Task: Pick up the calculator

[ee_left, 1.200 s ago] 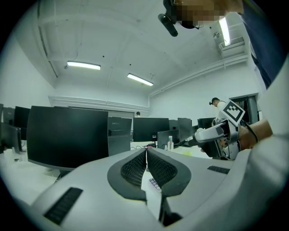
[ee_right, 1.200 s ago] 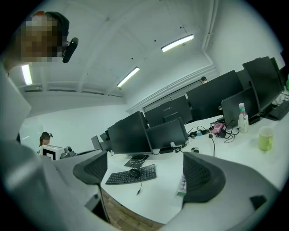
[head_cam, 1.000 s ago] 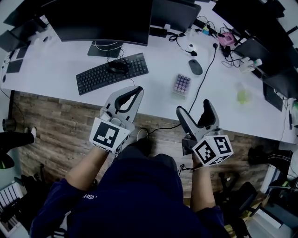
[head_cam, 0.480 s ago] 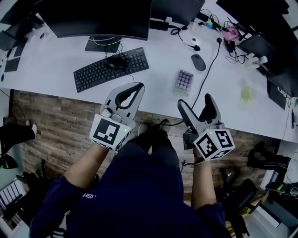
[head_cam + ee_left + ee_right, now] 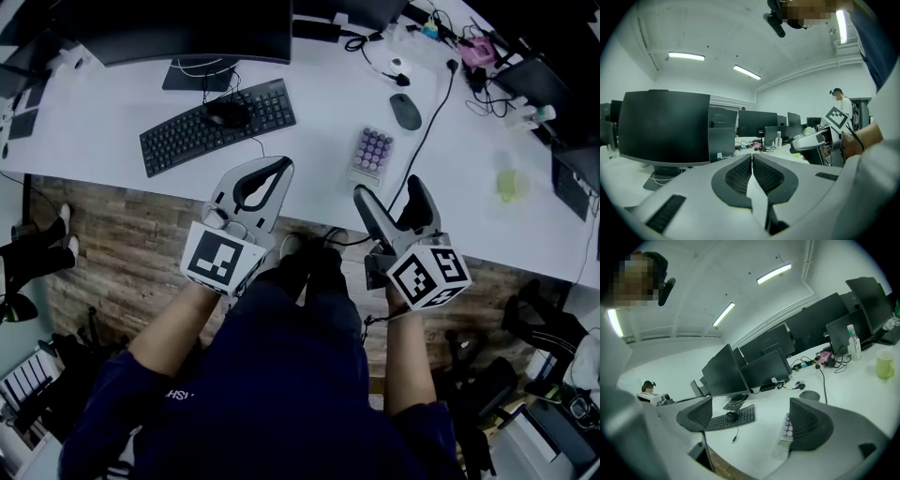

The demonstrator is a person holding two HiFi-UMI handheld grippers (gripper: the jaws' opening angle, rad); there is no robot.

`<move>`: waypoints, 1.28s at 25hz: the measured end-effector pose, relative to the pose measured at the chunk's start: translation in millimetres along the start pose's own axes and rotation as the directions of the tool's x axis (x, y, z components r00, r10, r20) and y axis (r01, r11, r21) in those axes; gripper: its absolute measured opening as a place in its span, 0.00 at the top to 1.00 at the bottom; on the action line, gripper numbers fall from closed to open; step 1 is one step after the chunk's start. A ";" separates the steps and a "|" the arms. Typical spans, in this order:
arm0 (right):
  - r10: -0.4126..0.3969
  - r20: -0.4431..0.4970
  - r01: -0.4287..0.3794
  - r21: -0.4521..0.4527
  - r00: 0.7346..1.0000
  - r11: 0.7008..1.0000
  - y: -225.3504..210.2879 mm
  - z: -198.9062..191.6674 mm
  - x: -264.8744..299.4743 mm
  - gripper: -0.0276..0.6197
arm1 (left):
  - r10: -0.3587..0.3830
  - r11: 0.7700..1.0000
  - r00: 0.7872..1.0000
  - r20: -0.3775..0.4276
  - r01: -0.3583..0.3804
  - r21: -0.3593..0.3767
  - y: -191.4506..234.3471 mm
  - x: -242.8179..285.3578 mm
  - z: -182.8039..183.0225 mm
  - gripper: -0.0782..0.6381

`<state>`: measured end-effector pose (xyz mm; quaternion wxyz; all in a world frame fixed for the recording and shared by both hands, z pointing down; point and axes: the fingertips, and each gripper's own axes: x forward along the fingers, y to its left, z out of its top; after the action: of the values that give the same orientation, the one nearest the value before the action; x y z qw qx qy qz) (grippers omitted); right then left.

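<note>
Jaws of the left gripper [image 5: 279, 167] are pressed together with nothing between them. Jaws of the right gripper [image 5: 390, 190] are spread wide, empty and touching nothing. Both are held at the front edge of the white desk [image 5: 103, 141]. The calculator [image 5: 371, 150] lies flat on the desk just beyond the right gripper, beside a black cable [image 5: 424, 139]. Farther back sit a keyboard [image 5: 192, 136] and a monitor [image 5: 187, 28].

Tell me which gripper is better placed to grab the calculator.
Right. The right gripper is open, with the calculator just ahead of it; the left gripper is shut and farther off.
</note>
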<state>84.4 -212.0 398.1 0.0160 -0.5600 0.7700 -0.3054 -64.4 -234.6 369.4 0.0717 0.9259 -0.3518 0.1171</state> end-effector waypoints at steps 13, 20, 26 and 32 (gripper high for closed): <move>0.016 -0.056 -0.008 0.152 0.998 0.988 -51.2 -41.7 24.2 0.21 | 0.021 1.000 0.997 -0.071 -0.022 -0.019 -7.7 35.7 -30.6 0.85; 0.024 -0.082 -0.006 0.212 0.996 0.977 -68.1 -64.2 30.3 0.21 | 0.019 0.999 0.994 -0.105 -0.022 -0.031 -17.6 44.8 -48.4 0.85; 0.029 -0.106 0.000 0.262 0.994 0.965 -80.9 -81.2 36.0 0.22 | 0.017 0.999 0.991 -0.132 -0.022 -0.037 -22.4 51.3 -60.1 0.85; 0.027 -0.125 0.017 0.339 0.992 0.941 -90.8 -101.0 42.9 0.22 | 0.017 0.999 0.988 -0.150 -0.023 -0.041 -21.8 55.2 -68.6 0.85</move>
<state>108.8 -220.6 538.1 0.0636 -0.5262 0.7067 -0.4685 -21.2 -238.7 449.1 0.1164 0.9092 -0.3570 0.1797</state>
